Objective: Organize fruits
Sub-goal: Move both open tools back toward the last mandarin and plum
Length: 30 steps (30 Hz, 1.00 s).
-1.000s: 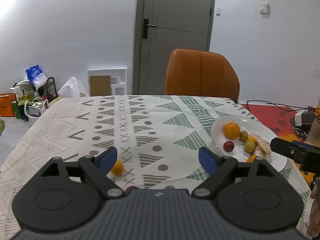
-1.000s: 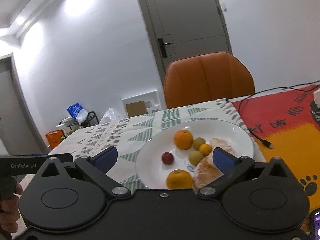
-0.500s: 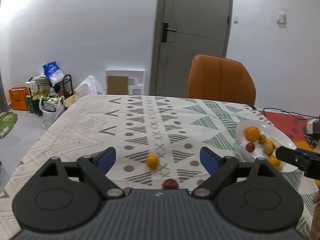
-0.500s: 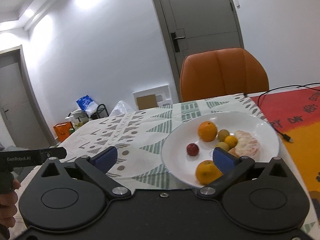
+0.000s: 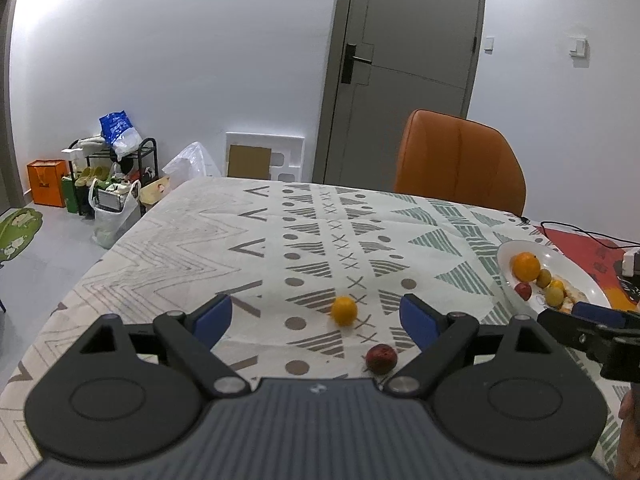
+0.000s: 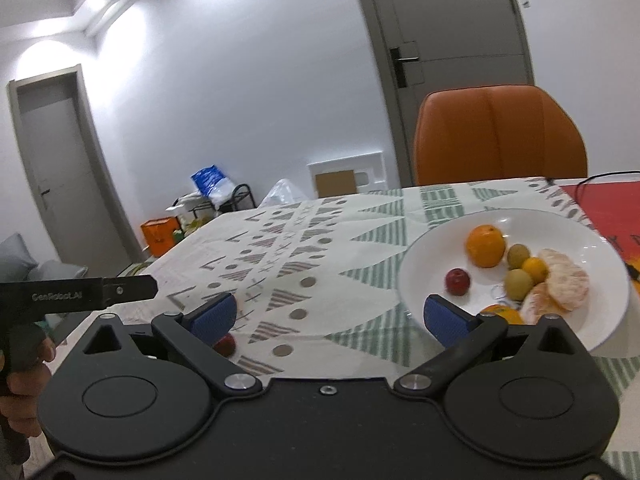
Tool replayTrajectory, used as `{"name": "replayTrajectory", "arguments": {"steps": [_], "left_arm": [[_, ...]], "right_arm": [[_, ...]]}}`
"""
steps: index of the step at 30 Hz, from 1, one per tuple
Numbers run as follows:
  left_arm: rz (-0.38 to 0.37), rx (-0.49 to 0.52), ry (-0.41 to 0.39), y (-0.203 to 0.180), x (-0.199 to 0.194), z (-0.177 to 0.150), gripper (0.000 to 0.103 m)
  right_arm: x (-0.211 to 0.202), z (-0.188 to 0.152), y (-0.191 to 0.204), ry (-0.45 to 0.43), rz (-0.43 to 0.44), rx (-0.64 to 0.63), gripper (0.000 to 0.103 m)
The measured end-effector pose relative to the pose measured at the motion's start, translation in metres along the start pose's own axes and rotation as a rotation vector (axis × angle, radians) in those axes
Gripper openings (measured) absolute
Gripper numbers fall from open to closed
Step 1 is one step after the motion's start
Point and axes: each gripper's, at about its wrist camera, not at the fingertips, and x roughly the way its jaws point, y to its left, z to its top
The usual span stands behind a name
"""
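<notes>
Left wrist view first: our left gripper (image 5: pixel 316 316) has swung round over the last second, and the small orange fruit (image 5: pixel 344 311), which sat tucked against the left finger, now lies squarely between our fingers (image 5: pixel 212 320), a little nearer the right one. The fingers are spread wide, holding nothing. A dark red fruit (image 5: pixel 381 358) has come into sight too, closer to us, just inside the right finger and near the gripper body. Both sit loose on the patterned desk (image 5: pixel 200 248). The white plate (image 5: pixel 576 276) has slid off well to the right of our fingers. That lines us up nicely: we judge the orange fruit is the next pick.

Over to the right wrist view: our right gripper (image 6: pixel 330 316) has also turned leftward, so the plate (image 6: pixel 432 264), which filled the gap between the fingers a second ago, now sits beyond the right finger. It carries a big orange (image 6: pixel 485 247), a red fruit (image 6: pixel 457 281), green ones and peeled segments (image 6: pixel 568 280). These fingers are wide apart and empty as well. The stray red fruit (image 6: pixel 225 345) peeks out beside the left finger.
</notes>
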Motion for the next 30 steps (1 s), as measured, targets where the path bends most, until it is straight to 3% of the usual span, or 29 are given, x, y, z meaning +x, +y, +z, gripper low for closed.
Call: {"name": "replayTrajectory", "arguments": {"steps": [10,26,30], "left_arm": [[0.002,-0.018,0.022,0.019,0.004,-0.009,0.087],[-0.002,-0.07,0.046,0.047,0.012,-0.014,0.075],[-0.003,-0.084,0.049,0.052,0.016,-0.015,0.075]], "right_arm": [[0.021,-0.003,0.021,0.042,0.047,-0.022,0.092],[0.061,-0.01,0.057,0.165,0.119,-0.081,0.063],[0.069,-0.011,0.065,0.191,0.122,-0.093,0.061]]}}
